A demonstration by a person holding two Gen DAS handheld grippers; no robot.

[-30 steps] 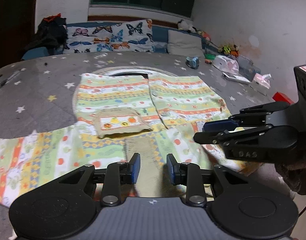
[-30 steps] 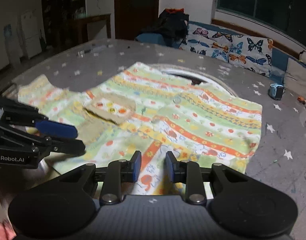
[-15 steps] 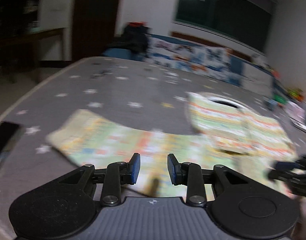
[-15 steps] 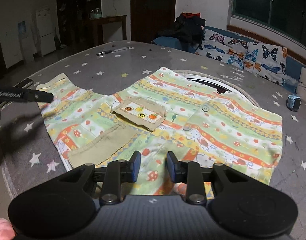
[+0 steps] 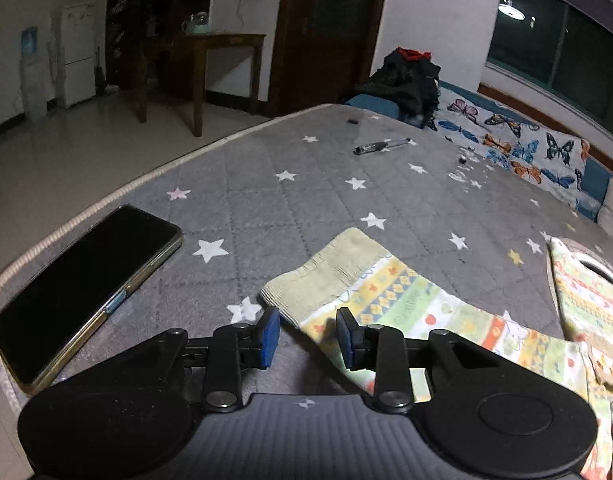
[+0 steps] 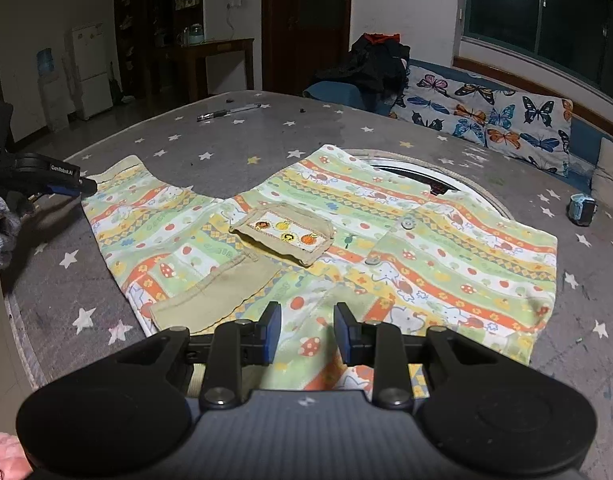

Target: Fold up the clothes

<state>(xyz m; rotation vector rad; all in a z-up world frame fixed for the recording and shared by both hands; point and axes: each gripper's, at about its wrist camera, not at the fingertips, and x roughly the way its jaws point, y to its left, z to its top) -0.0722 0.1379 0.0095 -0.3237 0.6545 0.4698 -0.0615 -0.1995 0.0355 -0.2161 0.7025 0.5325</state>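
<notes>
Left wrist view: the left gripper (image 5: 308,336) is seen low over a grey bed cover (image 5: 266,184) with little stars, and its blue-tipped fingers (image 5: 271,336) are spread apart with nothing held between them. The beige cuff of a sleeve (image 5: 330,276) is seen just past the fingertips, lying flat on the cover. A black phone (image 5: 82,280) is laid near the bed edge, to the left of the gripper and well apart from the sleeve. A pen (image 5: 380,146) is seen far back on the cover, and a butterfly cushion (image 5: 518,152) is set at the far right. In the right wrist view, the right gripper (image 6: 306,334) is held over the near hem of a child's shirt (image 6: 386,240), which is spread out flat on the same cover (image 6: 242,136). The shirt is striped in green, yellow and orange, with mushrooms and flowers on it. A beige pocket flap (image 6: 284,236) with small fruit pictures is seen near the middle of the shirt, and a plain beige pocket (image 6: 218,292) is seen below it. The right fingers (image 6: 272,332) are also parted, and nothing is gripped. The left gripper (image 6: 72,188) is seen at the far left, its tips just beside the end of the sleeve (image 6: 118,184). A small blue thing (image 6: 582,208) is laid on the cover at the right.
</notes>
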